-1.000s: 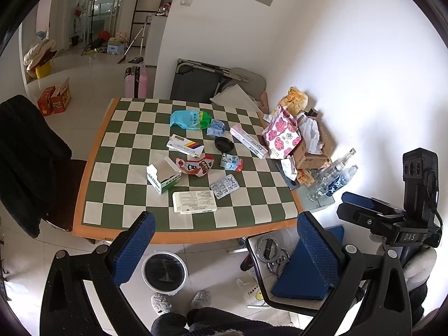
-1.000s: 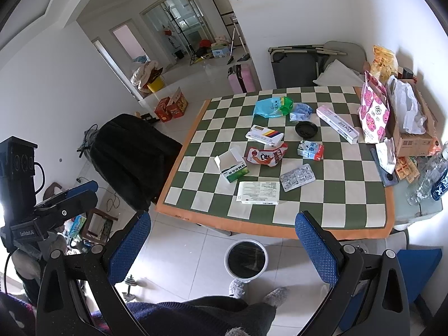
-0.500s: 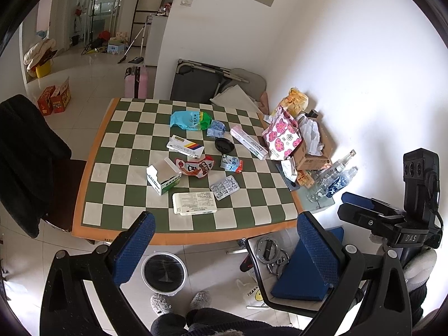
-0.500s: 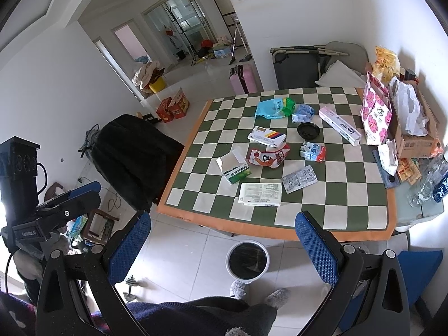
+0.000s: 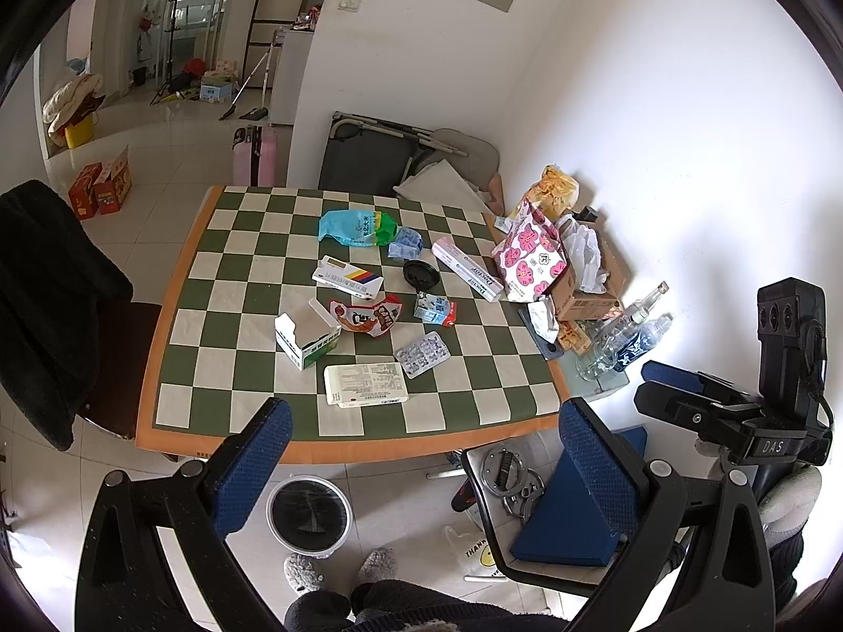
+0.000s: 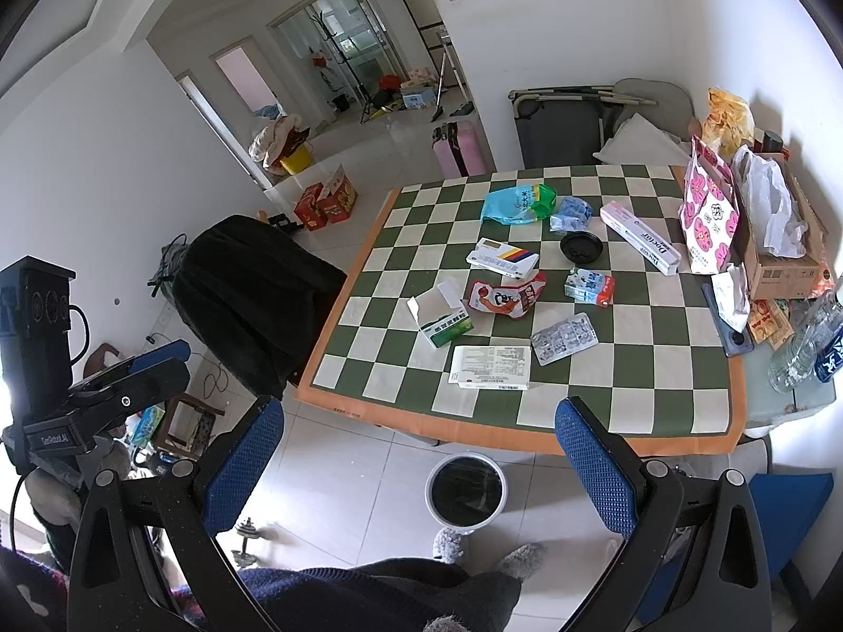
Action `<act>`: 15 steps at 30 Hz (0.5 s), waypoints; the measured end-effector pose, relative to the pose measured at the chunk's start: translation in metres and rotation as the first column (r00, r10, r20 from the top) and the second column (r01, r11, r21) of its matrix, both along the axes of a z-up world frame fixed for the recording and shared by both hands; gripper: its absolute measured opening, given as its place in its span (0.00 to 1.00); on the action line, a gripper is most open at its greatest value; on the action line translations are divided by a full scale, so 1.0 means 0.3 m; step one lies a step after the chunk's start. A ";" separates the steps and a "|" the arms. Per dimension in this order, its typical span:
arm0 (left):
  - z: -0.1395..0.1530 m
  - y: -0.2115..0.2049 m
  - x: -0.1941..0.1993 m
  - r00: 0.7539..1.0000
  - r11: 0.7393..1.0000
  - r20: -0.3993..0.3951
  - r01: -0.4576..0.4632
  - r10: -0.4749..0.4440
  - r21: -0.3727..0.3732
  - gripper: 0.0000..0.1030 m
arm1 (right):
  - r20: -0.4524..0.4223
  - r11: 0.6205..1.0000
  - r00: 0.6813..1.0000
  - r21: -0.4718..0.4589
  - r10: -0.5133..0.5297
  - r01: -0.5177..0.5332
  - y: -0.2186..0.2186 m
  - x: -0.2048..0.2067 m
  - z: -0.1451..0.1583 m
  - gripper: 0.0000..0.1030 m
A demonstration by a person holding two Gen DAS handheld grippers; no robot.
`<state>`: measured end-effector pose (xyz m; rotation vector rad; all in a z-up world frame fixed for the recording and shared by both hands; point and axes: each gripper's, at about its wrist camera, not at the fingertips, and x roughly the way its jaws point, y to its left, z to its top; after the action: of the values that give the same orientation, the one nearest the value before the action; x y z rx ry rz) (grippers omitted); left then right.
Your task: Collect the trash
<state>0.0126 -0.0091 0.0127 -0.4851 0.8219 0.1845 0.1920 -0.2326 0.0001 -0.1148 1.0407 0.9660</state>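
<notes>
Trash (image 5: 366, 392) untouched on checkered table (image 5: 174, 284); both grippers (image 5: 421, 474) (image 6: 421, 468) wide, empty. Next: reach nearest flat box, drop into bin (image 6: 466, 492).

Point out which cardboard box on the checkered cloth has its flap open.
The green-and-white box left of the red snack wrapper: its lid flap stands up. The flat white box and the striped box lie closed.

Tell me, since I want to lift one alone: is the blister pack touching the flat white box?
Apart. The right wrist view shows a strip of checked cloth between the blister pack and the flat white box; the left wrist view shows the same gap.
</notes>
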 end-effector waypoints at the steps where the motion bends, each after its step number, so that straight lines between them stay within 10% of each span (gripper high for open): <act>1: 0.001 -0.001 0.002 1.000 1.000 0.000 0.000 0.000 0.000 1.00 | 0.000 1.000 1.000 0.000 -0.001 0.001 0.000 0.000 0.000 1.00; 15: -0.002 -0.001 -0.003 1.000 1.000 0.001 -0.002 0.002 0.000 1.00 | 0.000 1.000 1.000 0.001 0.000 0.000 0.007 0.006 -0.001 1.00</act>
<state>0.0117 -0.0094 0.0121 -0.4863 0.8206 0.1856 0.1938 -0.2306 -0.0002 -0.1142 1.0404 0.9668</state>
